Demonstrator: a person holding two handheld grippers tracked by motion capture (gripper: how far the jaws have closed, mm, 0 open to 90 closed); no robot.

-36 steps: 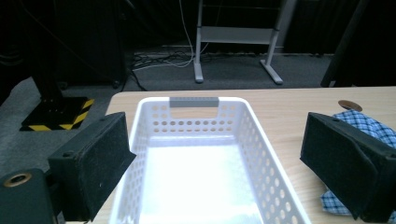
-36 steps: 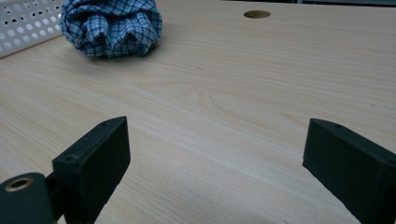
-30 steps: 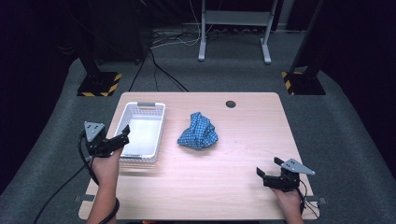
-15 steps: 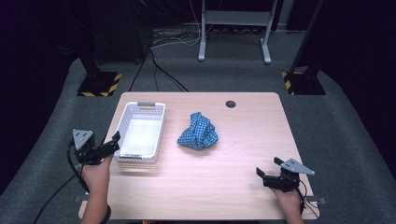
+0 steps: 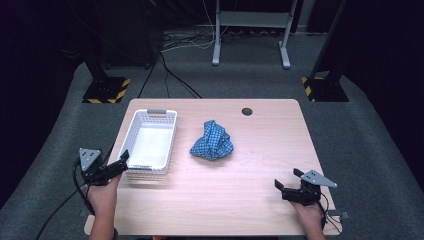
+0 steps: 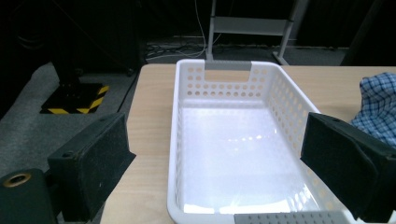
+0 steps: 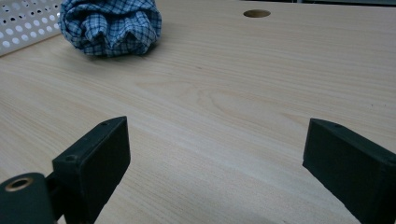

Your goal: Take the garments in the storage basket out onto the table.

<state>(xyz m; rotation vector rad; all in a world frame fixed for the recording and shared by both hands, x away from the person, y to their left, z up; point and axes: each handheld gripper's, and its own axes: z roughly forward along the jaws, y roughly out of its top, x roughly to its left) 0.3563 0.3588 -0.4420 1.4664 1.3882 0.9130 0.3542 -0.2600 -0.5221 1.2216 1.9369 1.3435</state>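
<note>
The left gripper (image 5: 121, 161) sits at the near left corner of the pale wooden table (image 5: 260, 150), jaws spread wide and gripping nothing. Straight ahead of it, just past the jaw tips, lies the white perforated plastic basket (image 5: 135, 130) with grey handle strips, its near short end almost at the jaws; I cannot tell from above whether they touch it. In the left gripper view the basket (image 6: 187, 140) runs away lengthwise between the two jaws, bare inside.

The crumpled blue-and-white checked cloth (image 5: 212, 140) lies ahead and to the right of that gripper, just beside the basket's right wall but apart from it. From the right gripper (image 5: 288, 182), held low near the table's near right corner with its jaws likewise parted and empty, the cloth (image 7: 111, 25) is well ahead and off to the left.

Against a second ago, the left gripper has drawn back toward the person and out to the left, off the basket's side. The right one has stayed put; cloth and basket lie as before.

The cloth (image 6: 379, 105) is cut by the frame edge and partly behind the right jaw in the left gripper view.
</note>
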